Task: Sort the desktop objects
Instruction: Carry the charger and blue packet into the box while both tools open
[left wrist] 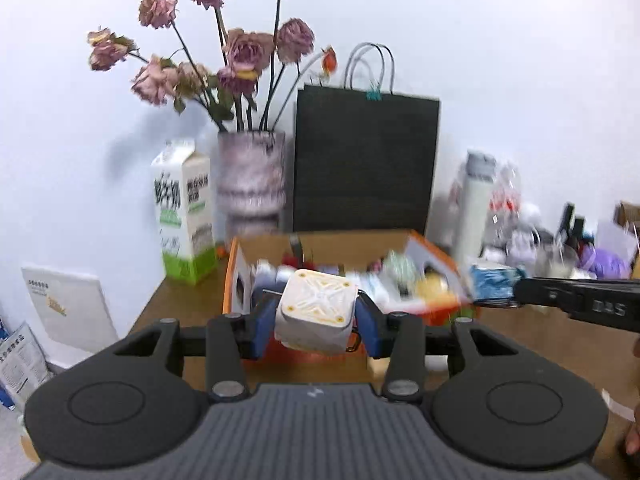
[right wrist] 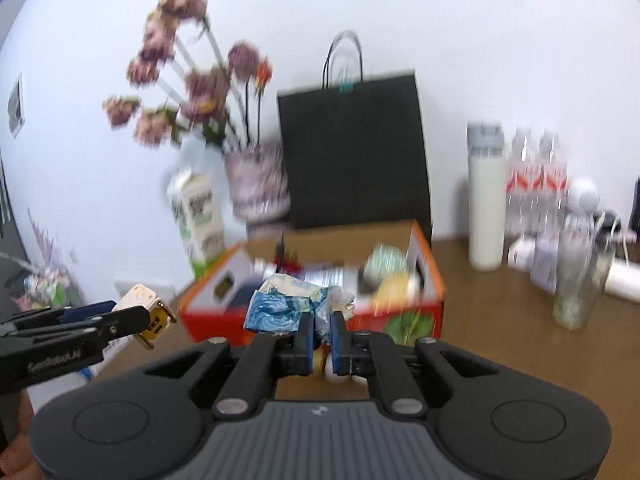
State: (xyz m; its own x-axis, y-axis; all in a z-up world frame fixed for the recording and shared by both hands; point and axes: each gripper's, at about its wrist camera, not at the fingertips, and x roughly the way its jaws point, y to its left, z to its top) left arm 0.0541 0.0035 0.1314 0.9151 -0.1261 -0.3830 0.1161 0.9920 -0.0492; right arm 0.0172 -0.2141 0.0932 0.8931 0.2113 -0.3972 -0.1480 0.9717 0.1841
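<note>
Left hand-held gripper [left wrist: 316, 316] clamped level on a white cube-shaped plug adapter [left wrist: 316, 310], blue pads pressed to both its sides, patterned face turned up. Held in the air just in front of the orange cardboard box [left wrist: 234, 280], near that box's left front corner. Seen from the right wrist view as black fingers reaching in from the left, same adapter [right wrist: 140, 300] pinched at their tips with a yellow face and metal prongs showing.

Right hand-held gripper [right wrist: 321, 330] closed nearly tight on a crumpled blue-and-white packet [right wrist: 280, 306], most of it bulging out to the left of the pads. Also level, poised at the box's front wall [right wrist: 400, 320], nearer its middle. Visible from the left wrist view as a black finger coming in from the right, packet [left wrist: 492, 282] at its tip beside the box's right front corner.

Box open-topped, standing on the brown surface [right wrist: 500, 320], filled with blurred assorted items. Behind the box: black paper bag [left wrist: 364, 160], vase of dried pink roses [left wrist: 250, 176], milk carton [left wrist: 184, 212] to the left. Well right of the box, a white bottle [right wrist: 486, 196] among clear bottles.
</note>
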